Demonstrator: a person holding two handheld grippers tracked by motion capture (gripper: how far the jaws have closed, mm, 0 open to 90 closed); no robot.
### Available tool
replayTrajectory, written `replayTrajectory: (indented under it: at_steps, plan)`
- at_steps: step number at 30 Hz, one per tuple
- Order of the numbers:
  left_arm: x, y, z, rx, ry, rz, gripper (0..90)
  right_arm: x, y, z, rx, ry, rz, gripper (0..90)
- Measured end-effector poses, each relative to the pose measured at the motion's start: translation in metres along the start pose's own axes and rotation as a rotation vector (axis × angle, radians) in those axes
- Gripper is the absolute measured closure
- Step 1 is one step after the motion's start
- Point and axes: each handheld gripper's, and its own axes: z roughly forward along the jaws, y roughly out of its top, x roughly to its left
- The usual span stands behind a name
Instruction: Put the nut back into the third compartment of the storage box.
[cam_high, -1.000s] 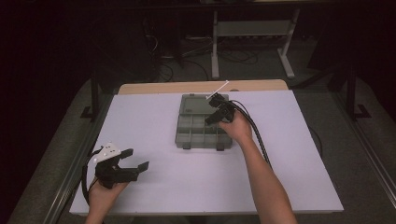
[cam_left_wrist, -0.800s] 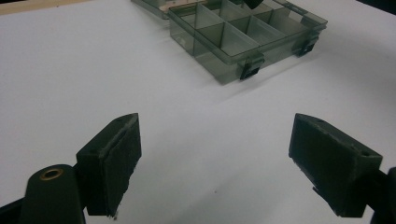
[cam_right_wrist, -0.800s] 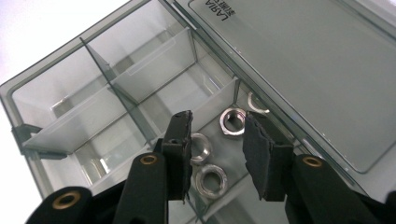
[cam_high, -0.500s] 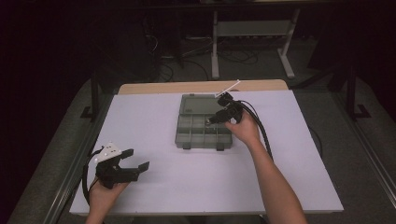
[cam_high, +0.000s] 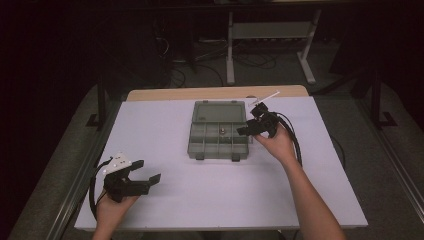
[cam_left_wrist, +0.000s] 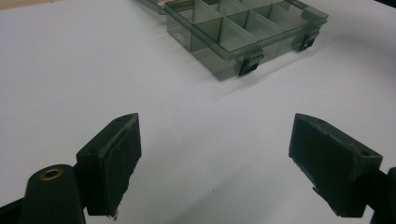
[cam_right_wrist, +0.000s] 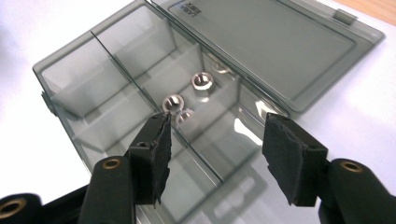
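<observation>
A grey see-through compartment box (cam_high: 200, 141) lies mid-table with its lid (cam_high: 220, 112) flat open behind it. A small metal nut (cam_high: 221, 131) rests in a middle compartment. In the right gripper view, three nuts (cam_right_wrist: 203, 81) lie in the compartments beyond the jaws. My right gripper (cam_high: 245, 131) hovers at the box's right edge; its jaws have just been opening and nothing is between them (cam_right_wrist: 215, 149). My left gripper (cam_high: 147, 171) sits at the near left of the table, open and empty (cam_left_wrist: 215, 158), apart from the box (cam_left_wrist: 243, 32).
A white sheet (cam_high: 165, 125) covers the table, with a strip of bare wood (cam_high: 165, 93) at the far edge. A thin white stick (cam_high: 266, 97) lies past the box's far right corner. Black cables (cam_high: 296, 140) trail from the right gripper.
My right gripper has drawn back to the right from over the box, and its jaws have opened. The left gripper has not moved.
</observation>
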Motion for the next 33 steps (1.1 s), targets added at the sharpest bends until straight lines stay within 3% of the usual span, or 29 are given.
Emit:
replayTrajectory:
  at_steps: [18, 33]
  plan:
    - [-0.001, 0.000, 0.002, -0.001, 0.001, -0.004, 16.6, -0.010, -0.034, -0.028, -0.050, -0.023, 0.033, 34.3]
    - [-0.001, 0.000, 0.003, 0.004, -0.001, 0.006, 16.6, -0.005, -0.056, -0.043, -0.079, -0.032, 0.022, 29.5]
